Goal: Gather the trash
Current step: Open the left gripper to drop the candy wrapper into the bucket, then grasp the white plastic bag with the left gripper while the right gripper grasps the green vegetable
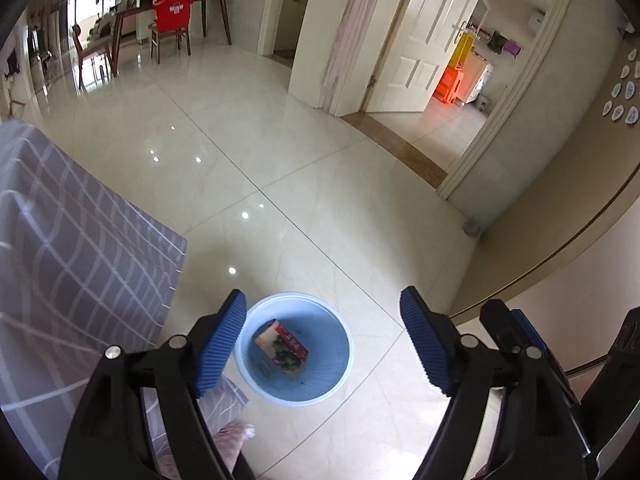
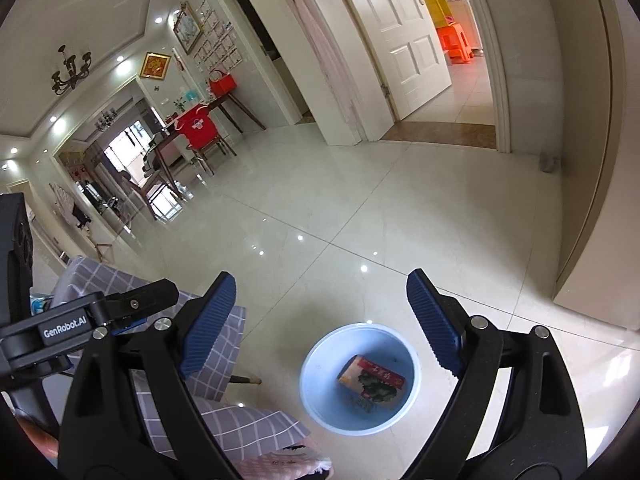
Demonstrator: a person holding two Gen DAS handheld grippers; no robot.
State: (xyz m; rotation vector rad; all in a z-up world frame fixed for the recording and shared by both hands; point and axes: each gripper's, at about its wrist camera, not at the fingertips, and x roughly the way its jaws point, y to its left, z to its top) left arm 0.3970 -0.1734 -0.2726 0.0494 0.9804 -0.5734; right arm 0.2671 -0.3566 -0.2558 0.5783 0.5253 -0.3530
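two grippers hang above a pale tiled floor [image 1: 304, 152], both tipped downward toward a blue bin [image 1: 294, 349]. at far left a grey checked cloth [image 1: 76, 240] drapes over furniture. the left gripper [image 1: 324, 344] comes next, its jaws spread wide with nothing between them; the bin shows through the gap, nearer its left blue pad [image 1: 220, 346]. a red printed box [image 1: 281, 345] lies tilted on the bin's bottom. further right, the right gripper [image 2: 320, 324] also stands wide and empty, pitched less steeply, with the bin low between its fingers and closer to the right one. the left wrist view catches the right gripper's black body at its right edge. a white door stands open beyond.
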